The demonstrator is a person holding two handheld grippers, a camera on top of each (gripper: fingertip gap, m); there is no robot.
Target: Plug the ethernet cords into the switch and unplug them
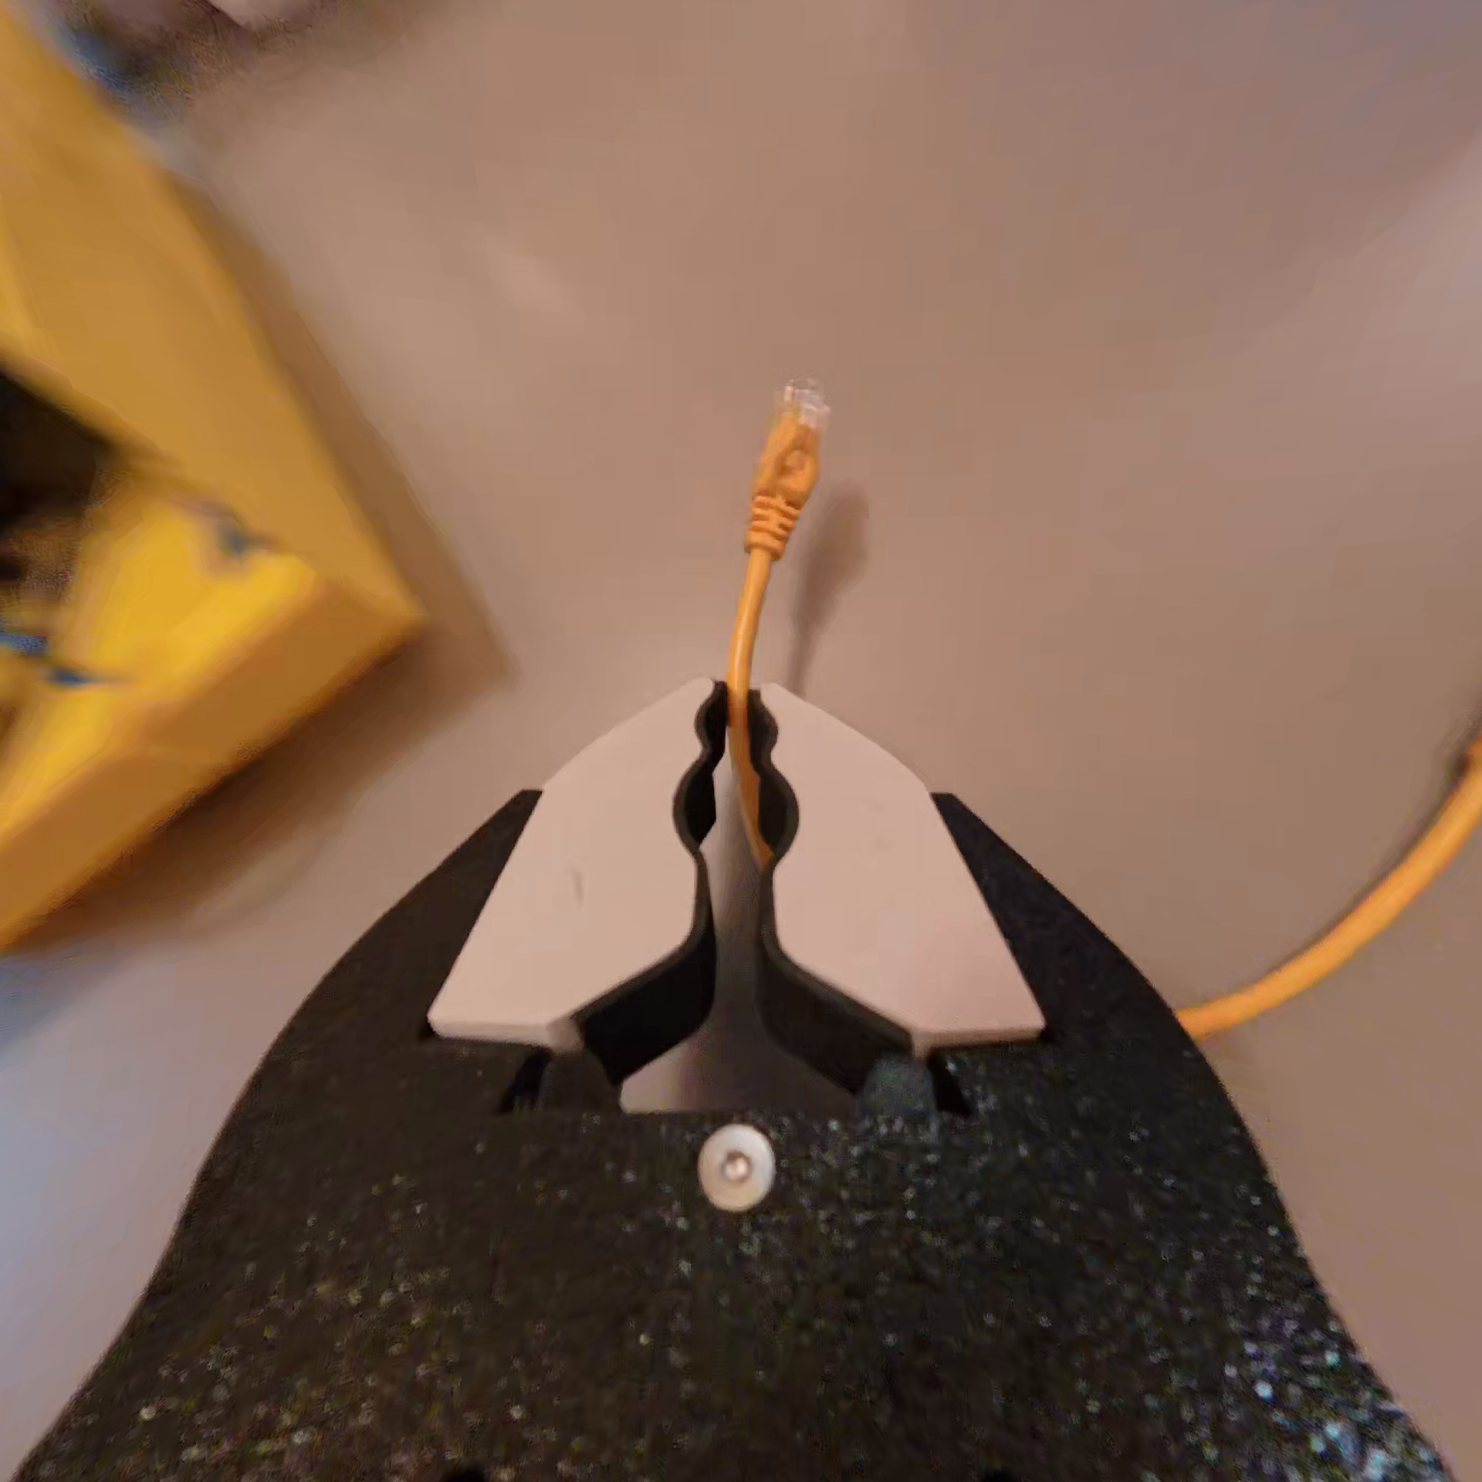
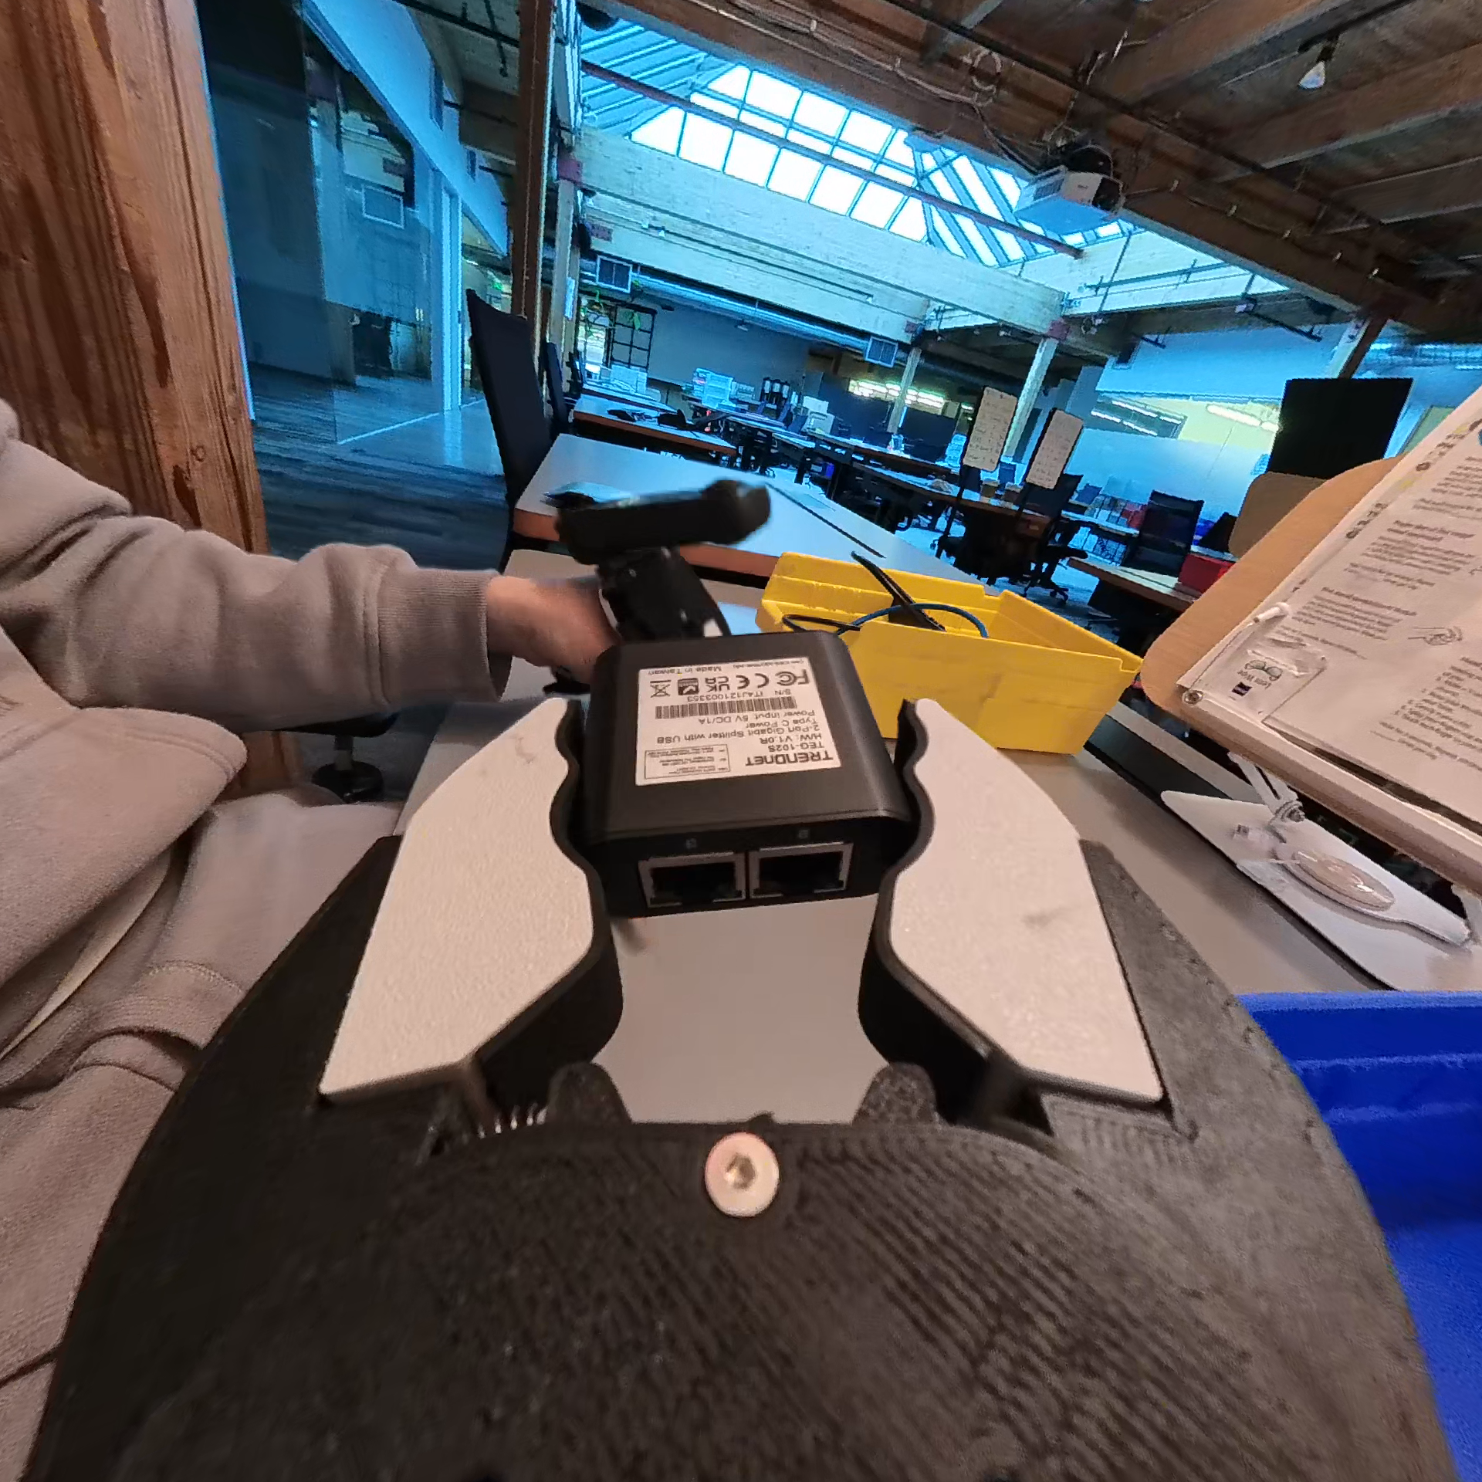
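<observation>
In the left wrist view my left gripper (image 1: 739,690) is shut on an orange ethernet cord (image 1: 746,641). The cord's free plug (image 1: 790,449) sticks out past the fingertips above the grey table (image 1: 1042,401), and the rest of the cord trails off to the right. In the right wrist view my right gripper (image 2: 742,714) is shut on a small black switch (image 2: 738,762), held label side up with its two empty ports (image 2: 746,874) facing the camera. The left gripper's black body (image 2: 657,529) shows behind the switch, held by a hand.
A yellow bin (image 2: 962,666) with dark cables stands on the table behind the switch; it shows blurred in the left wrist view (image 1: 160,561). A tilted stand with a printed sheet (image 2: 1323,641) is at the right. A blue bin (image 2: 1403,1123) is near right. A grey sleeve (image 2: 240,609) is left. The tips of one gripper are about 30 cm away from the tips of the other.
</observation>
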